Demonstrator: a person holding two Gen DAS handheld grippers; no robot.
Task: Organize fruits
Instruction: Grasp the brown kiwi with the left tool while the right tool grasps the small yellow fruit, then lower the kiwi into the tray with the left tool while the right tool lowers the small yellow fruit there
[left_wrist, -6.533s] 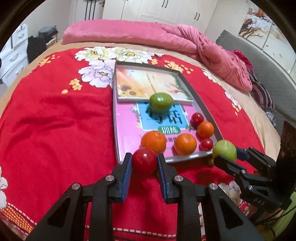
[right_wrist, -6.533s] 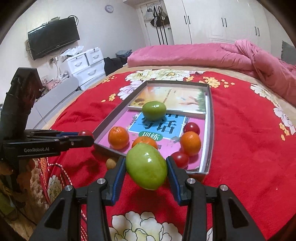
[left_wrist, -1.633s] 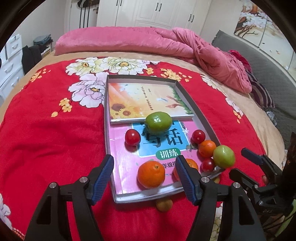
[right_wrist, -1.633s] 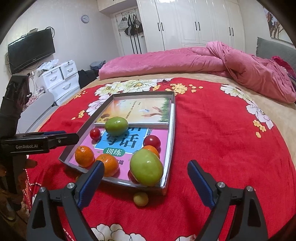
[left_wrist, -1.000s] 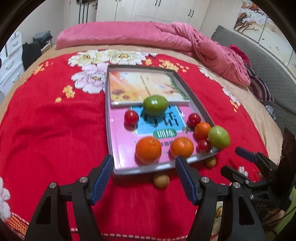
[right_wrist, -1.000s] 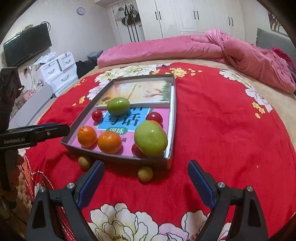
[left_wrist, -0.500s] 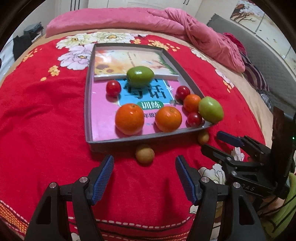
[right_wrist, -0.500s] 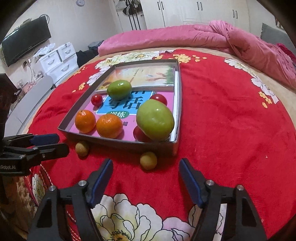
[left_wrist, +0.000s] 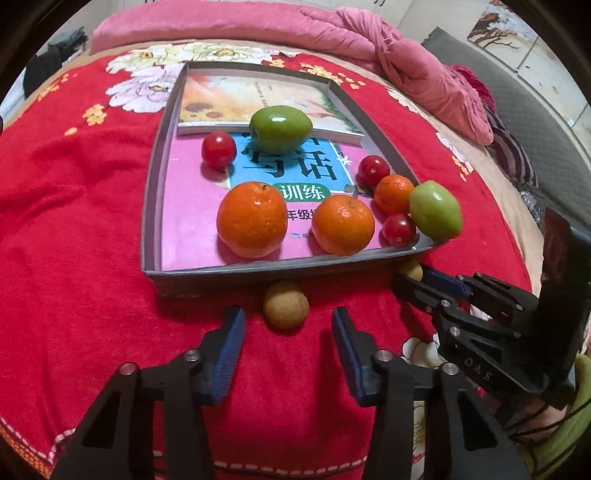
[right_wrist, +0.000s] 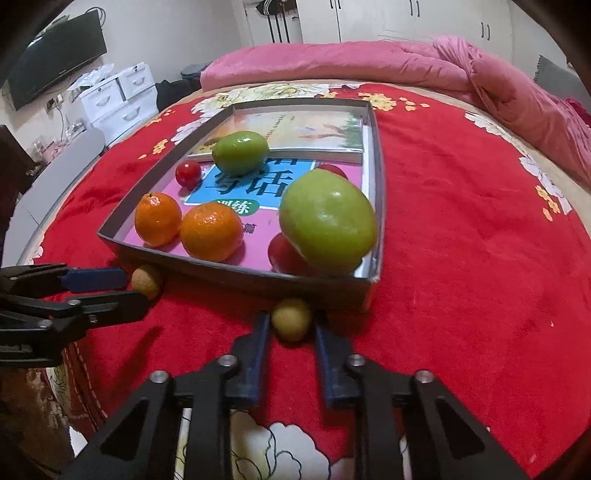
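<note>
Both hand-held grippers (left_wrist: 286, 325) (right_wrist: 291, 325) spread wide around round, rough tan fruits (left_wrist: 286, 309) (right_wrist: 291, 318).

Left claw (left_wrist: 286, 328) wide; right claw (right_wrist: 291, 326) narrower.

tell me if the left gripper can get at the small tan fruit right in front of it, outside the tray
Probably yes. The left gripper is open, with the small tan fruit just ahead, centred between its fingers on bare blanket. The tray wall sits close behind, limiting overshoot.

Home bedroom, bed (right_wrist: 480, 240), pink duvet (right_wrist: 369, 62), white wardrobe (right_wrist: 406, 22)
</note>
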